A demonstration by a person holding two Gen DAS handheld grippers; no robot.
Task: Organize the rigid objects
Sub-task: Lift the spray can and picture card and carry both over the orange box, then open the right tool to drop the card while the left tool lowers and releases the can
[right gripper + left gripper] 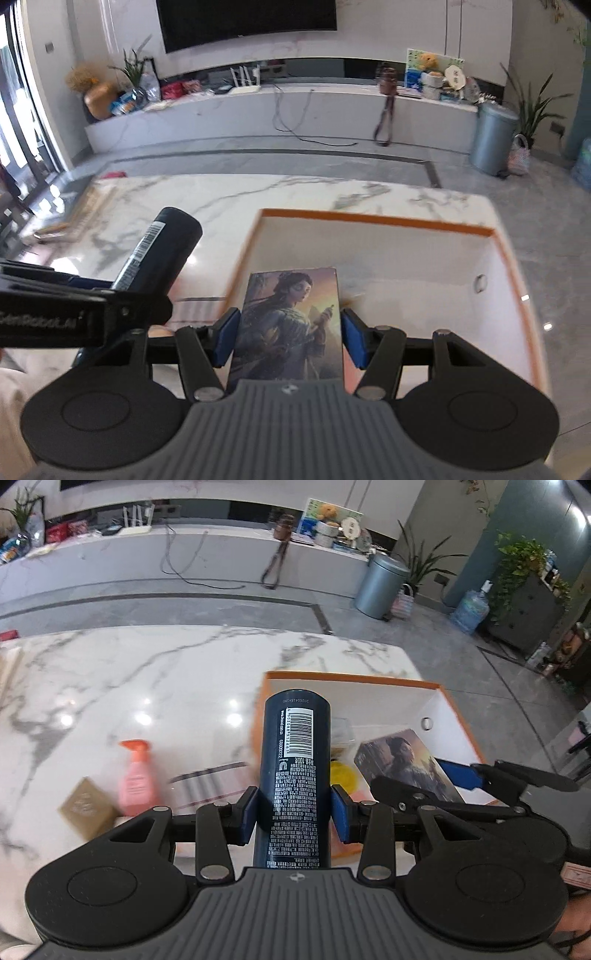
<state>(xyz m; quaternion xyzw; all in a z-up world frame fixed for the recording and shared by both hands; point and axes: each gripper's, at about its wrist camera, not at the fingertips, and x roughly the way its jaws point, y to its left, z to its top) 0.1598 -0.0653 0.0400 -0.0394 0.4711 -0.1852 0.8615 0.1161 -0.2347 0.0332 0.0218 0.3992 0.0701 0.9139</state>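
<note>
Left gripper (pixel 294 812) clamps dark bottle (pixel 294 760) (contents probably cosmetic); right gripper (pixel 290 338) grips box (pixel 290 328).

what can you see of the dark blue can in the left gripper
The dark blue can is a slim, smooth cylinder, metal or plastic by its sheen, with a white barcode and small white print down its side. It is shut between the blue pads of the left gripper, gripped at mid-body, its flat end pointing away from the camera. It is held in the air, in front of the orange-rimmed box on the marble table.
</note>
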